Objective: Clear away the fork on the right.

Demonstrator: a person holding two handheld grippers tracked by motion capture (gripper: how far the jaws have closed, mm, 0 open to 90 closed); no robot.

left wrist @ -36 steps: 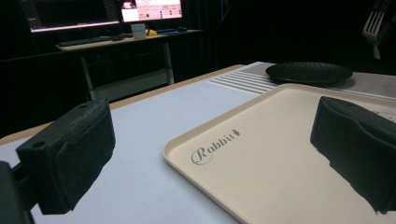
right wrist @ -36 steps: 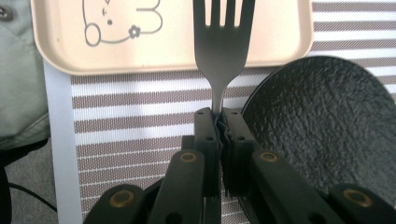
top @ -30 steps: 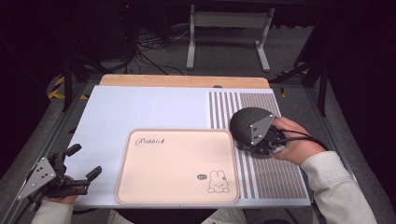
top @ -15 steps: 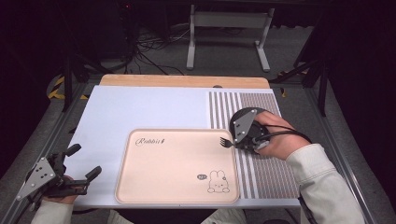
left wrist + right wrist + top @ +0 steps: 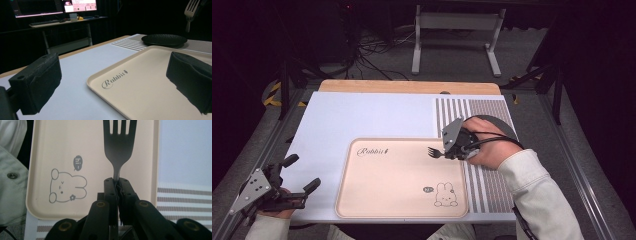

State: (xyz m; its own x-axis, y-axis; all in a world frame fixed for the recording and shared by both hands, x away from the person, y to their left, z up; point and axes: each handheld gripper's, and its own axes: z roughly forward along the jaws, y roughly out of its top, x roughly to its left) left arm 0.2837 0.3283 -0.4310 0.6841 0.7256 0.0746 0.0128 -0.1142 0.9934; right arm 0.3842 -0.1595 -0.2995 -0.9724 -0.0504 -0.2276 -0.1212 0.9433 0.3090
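- The right gripper (image 5: 447, 150) was clamped on the handle of a dark metal fork (image 5: 119, 146), jaws pressed tight with the tines projecting forward.
- The fork was held over the right edge of the beige plastic tray printed with a rabbit drawing (image 5: 377, 200); in the left gripper view it hung in the air above the tray.
- The fork appeared stiff, light and smooth. A grip on the narrow handle close behind the tines, as shown, limits swing; the slick metal could probably rotate between the pads.
- The left gripper (image 5: 302, 186) rested at the near left corner of the pale blue tabletop (image 5: 362, 115), jaws spread wide and empty.
- A round black plate (image 5: 164, 39) sat on the striped mat (image 5: 482, 190) beyond the tray; its contents, if any, were hard to tell.
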